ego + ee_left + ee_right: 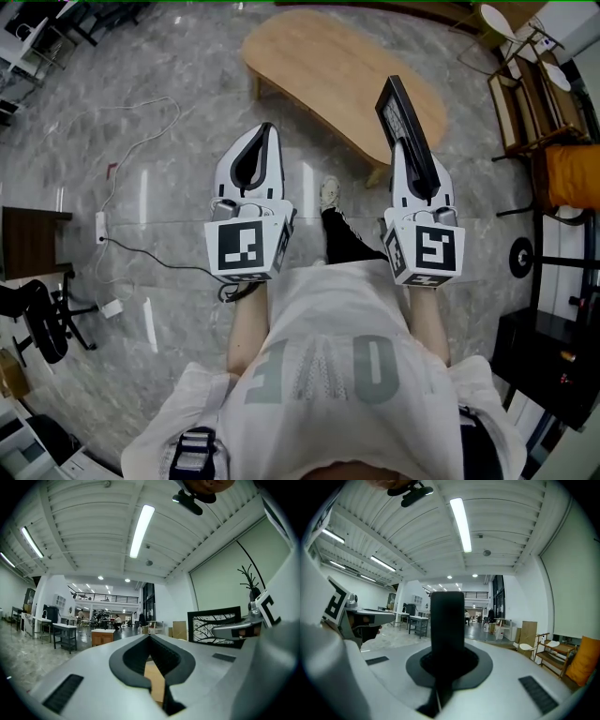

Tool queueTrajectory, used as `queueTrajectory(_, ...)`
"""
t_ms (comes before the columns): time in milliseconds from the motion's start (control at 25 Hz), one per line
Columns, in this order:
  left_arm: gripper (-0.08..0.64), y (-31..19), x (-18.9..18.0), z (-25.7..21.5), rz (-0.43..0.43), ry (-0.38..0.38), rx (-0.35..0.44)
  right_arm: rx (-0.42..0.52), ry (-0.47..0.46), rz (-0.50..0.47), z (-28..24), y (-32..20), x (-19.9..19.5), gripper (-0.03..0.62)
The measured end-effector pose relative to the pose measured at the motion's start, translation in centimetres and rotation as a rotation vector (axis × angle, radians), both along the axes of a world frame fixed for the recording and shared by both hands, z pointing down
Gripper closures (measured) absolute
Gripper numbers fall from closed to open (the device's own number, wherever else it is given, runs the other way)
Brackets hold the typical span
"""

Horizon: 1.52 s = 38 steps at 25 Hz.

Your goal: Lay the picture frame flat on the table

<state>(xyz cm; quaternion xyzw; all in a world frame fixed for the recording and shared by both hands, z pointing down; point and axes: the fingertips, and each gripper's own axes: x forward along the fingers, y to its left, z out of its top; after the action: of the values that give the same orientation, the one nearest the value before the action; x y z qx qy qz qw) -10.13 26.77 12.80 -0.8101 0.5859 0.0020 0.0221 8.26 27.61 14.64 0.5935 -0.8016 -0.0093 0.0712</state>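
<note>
Two grippers: the right gripper clamps the black picture frame between its jaws, while the left gripper alongside is closed, empty.

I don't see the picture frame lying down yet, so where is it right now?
In the head view it is right of centre: the picture frame stands on edge, clamped in the right gripper, seen against the right end of the wooden table.
</note>
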Motion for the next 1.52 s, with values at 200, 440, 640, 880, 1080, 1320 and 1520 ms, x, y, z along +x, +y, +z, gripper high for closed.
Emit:
queueTrajectory(200,0.551,-2.4,0.8,1.1,-0.004,-0.026,-0.023,-0.014,-0.005,-0.021,1.0,-3.3,0.1,0.575)
queueTrajectory(440,0.551,-5.5,1.1,0.8,-0.013,-0.037,-0.02,-0.033,-0.018,-0.036,1.8,-6.6,0.3,0.575)
queueTrajectory(640,0.551,-9.0,2.0,-0.8,-0.004,0.021,-0.01,-0.028,-0.038,-0.04,1.9,-10.0,0.9,0.575)
queueTrajectory(880,0.551,-15.3,3.7,-2.5,-0.002,-0.011,0.017,-0.049,-0.068,-0.051,2.1,-16.4,2.3,0.575)
queueTrajectory(1080,0.551,-21.6,4.1,-3.5,-0.025,-0.038,0.004,-0.055,-0.105,-0.064,1.4,-22.5,2.7,0.575)
queueTrajectory(1320,0.551,-28.2,5.1,-3.9,-0.027,-0.053,-0.001,-0.074,-0.126,-0.072,1.2,-29.1,3.4,0.575)
queueTrajectory(1520,0.551,-33.2,4.9,-3.5,-0.045,-0.055,-0.021,-0.093,-0.124,-0.09,1.5,-34.0,3.5,0.575)
